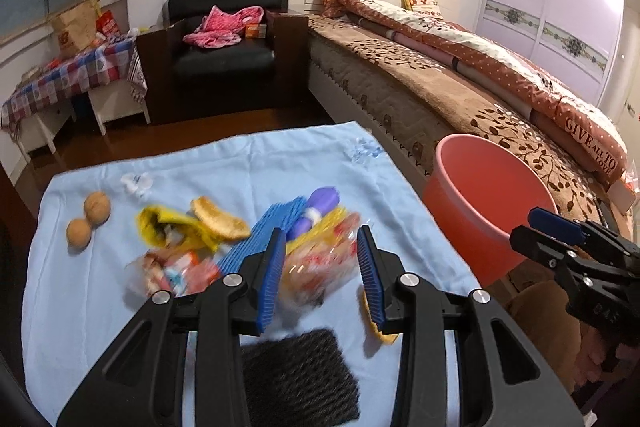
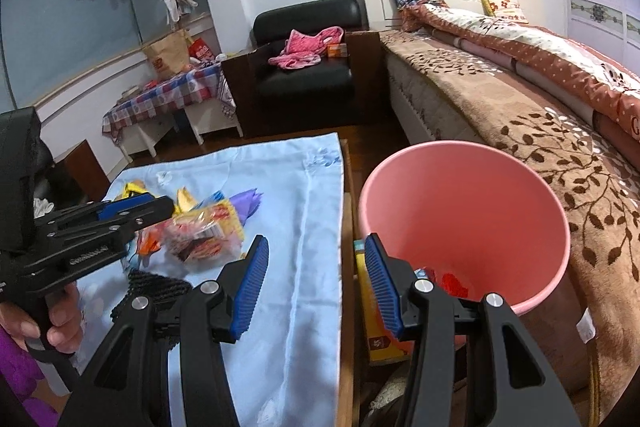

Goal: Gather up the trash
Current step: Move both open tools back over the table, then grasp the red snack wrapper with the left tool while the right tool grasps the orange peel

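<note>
My left gripper is shut on a crinkled clear snack wrapper with red and yellow print, just above the light blue cloth. The right wrist view shows the same wrapper at the left gripper's tip. A pink bin stands to the right of the table, and some red trash lies in its bottom. My right gripper is open and empty over the gap between the table edge and the bin's rim. On the cloth lie a yellow wrapper, an orange peel and another clear wrapper.
Two walnuts, crumpled white paper, a blue ribbed mat, a purple item and a black mesh pad share the cloth. A bed flanks the bin. An orange box sits between table and bin.
</note>
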Motion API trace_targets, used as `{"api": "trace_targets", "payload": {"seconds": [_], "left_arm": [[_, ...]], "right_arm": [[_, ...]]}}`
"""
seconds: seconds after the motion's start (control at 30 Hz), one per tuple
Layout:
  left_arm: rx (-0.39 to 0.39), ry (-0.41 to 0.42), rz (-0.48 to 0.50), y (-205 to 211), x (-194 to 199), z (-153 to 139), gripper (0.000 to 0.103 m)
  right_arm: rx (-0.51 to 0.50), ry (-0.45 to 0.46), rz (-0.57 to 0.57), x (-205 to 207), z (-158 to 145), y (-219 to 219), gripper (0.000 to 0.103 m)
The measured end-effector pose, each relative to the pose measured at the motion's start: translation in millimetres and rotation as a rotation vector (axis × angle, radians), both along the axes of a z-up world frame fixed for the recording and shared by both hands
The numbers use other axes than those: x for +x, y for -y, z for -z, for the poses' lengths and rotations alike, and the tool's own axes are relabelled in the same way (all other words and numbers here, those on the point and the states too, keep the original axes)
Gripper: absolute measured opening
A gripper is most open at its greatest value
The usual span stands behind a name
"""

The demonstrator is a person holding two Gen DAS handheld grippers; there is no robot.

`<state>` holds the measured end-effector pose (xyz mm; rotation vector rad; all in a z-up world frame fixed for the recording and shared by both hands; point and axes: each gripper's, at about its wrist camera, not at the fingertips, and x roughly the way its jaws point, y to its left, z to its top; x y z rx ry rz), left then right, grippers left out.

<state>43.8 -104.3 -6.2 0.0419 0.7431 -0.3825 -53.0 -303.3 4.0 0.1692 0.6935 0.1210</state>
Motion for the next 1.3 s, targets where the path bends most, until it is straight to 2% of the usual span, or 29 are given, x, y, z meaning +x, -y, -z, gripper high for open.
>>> {"api": "trace_targets", "payload": {"seconds": [0.37,0.63,0.8,1.13,1.3], "left_arm": [[-0.063,-0.050,-0.106,-73,-28,12,0.037],[-0.097,-0.118,-0.205,-114,-29,31,0.037],[-0.114,-0.126,-0.210,-114,-26,34,0.037],[-0.074,-0.127,-0.232,-109,-3,47,0.037],[-0.086,-0.132,-0.212,-106,1,53,0.037]], "right_arm": [[0.027,-0.033,-0.071,0,12,-22,0.050],[0.027,-0.069,-0.115,5,26,-39,0.050],[0.026,-0.084,-0.130,7,31,-46,0.050],[0.033,-0.104,-0.142,11,38,-49,0.050],[0.039,-0.126,-0.147,15,45,-51,0.050]]}}
